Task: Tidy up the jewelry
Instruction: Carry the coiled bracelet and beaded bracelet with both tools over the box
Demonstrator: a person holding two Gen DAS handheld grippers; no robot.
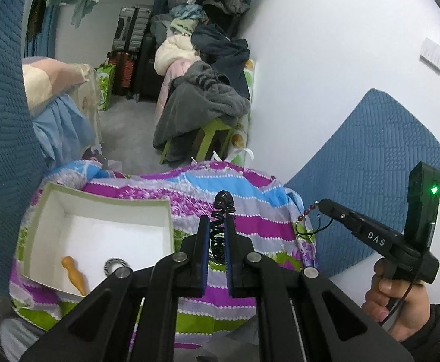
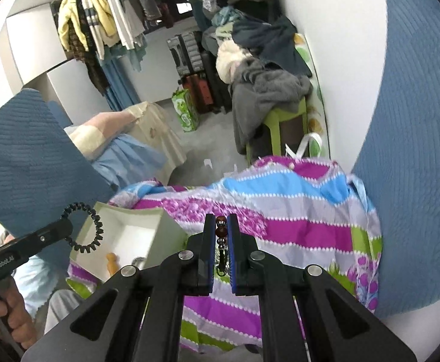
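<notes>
The black coil hair tie [image 1: 220, 226] runs along the left gripper [image 1: 217, 220] fingers, its loop poking past the tips. The left jaws pinch it tight above the striped cloth [image 1: 244, 226], right of the white box [image 1: 99, 229]. The right gripper [image 2: 221, 220] points forward, jaws squeezing a bead string [image 2: 221, 235] that lies lengthwise between them.

Matte black left gripper [image 1: 217, 223] with blue-edged finger pads [image 1: 227, 250], round silver pivot screws, right gripper [image 2: 221, 226] alike, white "DAS" lettering and a green light on its body, "GenRobot.AI" on the left, bare-skinned right hand [image 1: 397, 307], dark sleeve cuff
</notes>
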